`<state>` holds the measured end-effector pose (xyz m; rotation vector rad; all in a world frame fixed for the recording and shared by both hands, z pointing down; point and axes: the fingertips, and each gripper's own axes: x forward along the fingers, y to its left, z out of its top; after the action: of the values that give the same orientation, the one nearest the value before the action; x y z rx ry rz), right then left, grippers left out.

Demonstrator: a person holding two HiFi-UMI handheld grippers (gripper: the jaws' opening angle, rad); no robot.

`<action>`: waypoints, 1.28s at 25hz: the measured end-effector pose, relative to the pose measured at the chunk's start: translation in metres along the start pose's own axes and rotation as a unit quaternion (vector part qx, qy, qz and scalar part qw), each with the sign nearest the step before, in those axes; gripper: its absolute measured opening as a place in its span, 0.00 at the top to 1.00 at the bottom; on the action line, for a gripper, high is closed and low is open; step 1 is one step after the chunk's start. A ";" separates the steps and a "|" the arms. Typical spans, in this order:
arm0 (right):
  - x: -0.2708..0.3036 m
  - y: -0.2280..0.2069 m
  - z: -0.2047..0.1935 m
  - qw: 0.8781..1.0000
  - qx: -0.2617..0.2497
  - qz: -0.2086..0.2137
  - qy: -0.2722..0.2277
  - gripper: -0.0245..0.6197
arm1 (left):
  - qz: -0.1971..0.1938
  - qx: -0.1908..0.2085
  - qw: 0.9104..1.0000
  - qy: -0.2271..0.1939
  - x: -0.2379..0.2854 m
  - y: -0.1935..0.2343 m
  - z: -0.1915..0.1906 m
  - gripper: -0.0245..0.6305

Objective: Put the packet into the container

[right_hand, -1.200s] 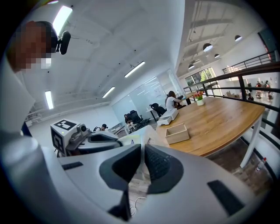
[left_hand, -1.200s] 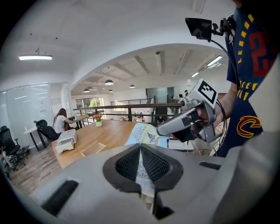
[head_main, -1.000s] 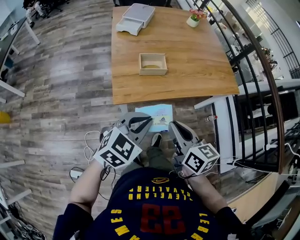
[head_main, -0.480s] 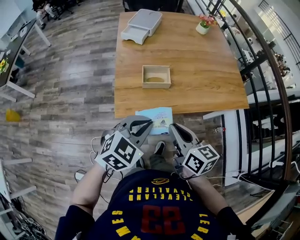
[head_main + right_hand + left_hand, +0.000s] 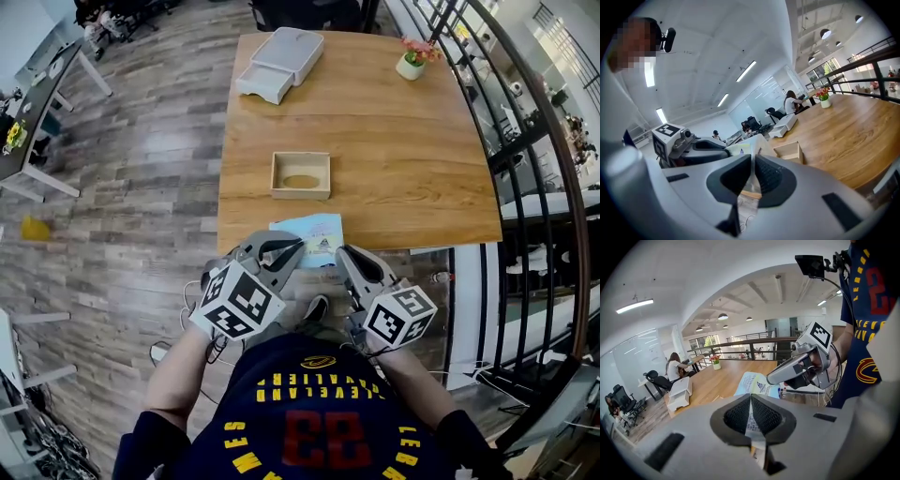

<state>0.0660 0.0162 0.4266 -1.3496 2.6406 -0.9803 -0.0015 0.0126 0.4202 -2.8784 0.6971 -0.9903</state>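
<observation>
We find the left claw (image 5: 300, 247) and the right claw (image 5: 340, 251) each closed on a near corner of the packet (image 5: 309, 232), the left one on the left corner and the right one on the right, so that it is held in the air between them. The packet lies nearly flat, printed face up, its long axis running side to side between the claws and its free edge pointing away from the person toward the table (image 5: 403, 159). In the head view it overlaps the table's near edge, just short of the open wooden container (image 5: 301, 193) standing on the table.
</observation>
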 end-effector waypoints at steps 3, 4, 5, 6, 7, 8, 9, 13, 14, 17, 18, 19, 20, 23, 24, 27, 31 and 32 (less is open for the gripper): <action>0.005 -0.008 0.002 1.000 0.003 0.009 0.006 0.91 | 0.006 -0.004 1.000 0.009 0.008 0.006 0.000 0.94; 0.007 -0.010 0.003 1.000 0.003 0.012 0.009 0.91 | 0.007 -0.005 1.000 0.011 0.009 0.007 0.001 0.94; 0.009 -0.012 0.004 1.000 0.003 0.013 0.011 0.91 | 0.007 -0.007 1.000 0.012 0.011 0.010 0.001 0.94; 0.011 -0.014 0.005 1.000 0.004 0.014 0.013 0.91 | 0.008 -0.009 1.000 0.014 0.013 0.012 0.001 0.94; 0.013 -0.017 0.006 1.000 0.006 0.014 0.016 0.91 | 0.007 -0.011 1.000 0.016 0.015 0.014 0.001 0.95; 0.016 -0.019 0.007 1.000 0.009 0.015 0.019 0.91 | 0.006 -0.013 1.000 0.018 0.018 0.016 0.001 0.94; 0.019 -0.022 0.007 1.000 0.011 0.015 0.021 0.91 | 0.006 -0.014 1.000 0.020 0.020 0.019 0.000 0.94; 0.034 -0.033 0.009 1.000 0.013 0.011 0.024 0.91 | 0.000 -0.011 1.000 0.023 0.032 0.034 -0.004 0.94; 0.039 -0.035 0.010 1.000 0.012 0.009 0.025 0.91 | -0.003 -0.010 1.000 0.023 0.034 0.039 -0.005 0.95; 0.054 -0.040 0.012 0.999 0.014 -0.002 0.029 0.91 | -0.014 -0.007 1.000 0.023 0.040 0.056 -0.009 0.94; 0.059 -0.041 0.014 0.999 0.015 -0.007 0.030 0.91 | -0.018 -0.005 1.000 0.022 0.042 0.061 -0.010 0.94; 0.064 -0.042 0.016 0.999 0.016 -0.012 0.030 0.91 | -0.022 -0.001 1.000 0.021 0.044 0.067 -0.010 0.94; 0.069 -0.044 0.019 0.999 0.016 -0.017 0.030 0.91 | -0.026 0.002 0.999 0.019 0.046 0.074 -0.009 0.94; 0.088 -0.049 0.028 0.999 0.013 -0.030 0.029 0.91 | -0.036 0.009 0.999 0.012 0.052 0.095 -0.010 0.94; 0.095 -0.051 0.030 0.999 0.013 -0.034 0.029 0.91 | -0.039 0.010 0.999 0.010 0.053 0.101 -0.012 0.95; 0.111 -0.052 0.033 0.998 0.013 -0.046 0.029 0.91 | -0.049 0.013 0.999 0.006 0.056 0.118 -0.016 0.94; 0.132 -0.052 0.040 0.998 0.014 -0.061 0.028 0.91 | -0.061 0.018 0.998 -0.001 0.056 0.141 -0.020 0.95; 0.138 -0.053 0.042 0.997 0.015 -0.065 0.027 0.91 | -0.063 0.018 0.998 -0.003 0.058 0.147 -0.021 0.94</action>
<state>0.0303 -0.1300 0.4562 -1.5259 2.5935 -1.0803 -0.0331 -0.1413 0.4469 -2.9237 0.4982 -0.9963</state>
